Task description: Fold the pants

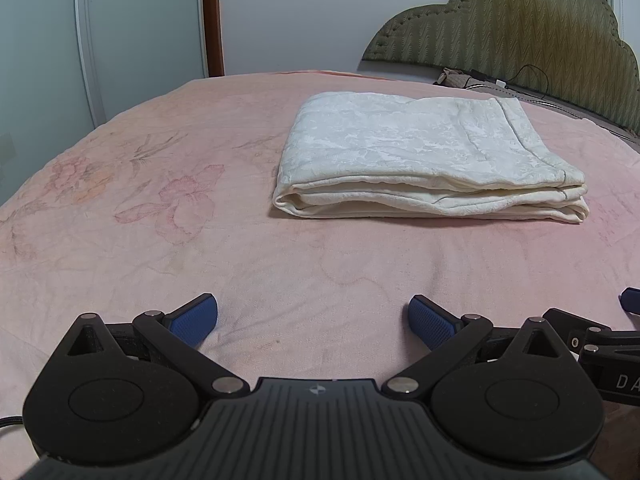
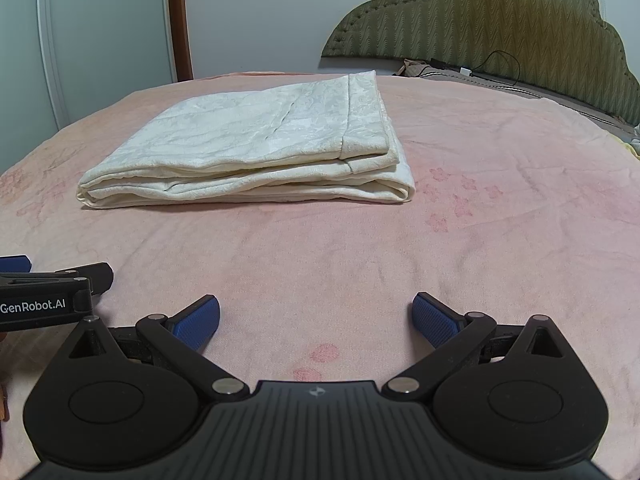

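Spread fingers (image 1: 430, 322), folded pants (image 1: 424, 160) beyond.

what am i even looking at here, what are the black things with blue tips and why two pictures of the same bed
Those are two hand-held grippers, each carried by a person, with a camera on each looking forward along its blue-padded jaws. One picture is from the left gripper, the other from the right gripper. Both have their jaws spread open and hold nothing. They hover over a pink bedspread. Ahead lie cream pants, already folded into a neat stack. A green headboard stands behind.
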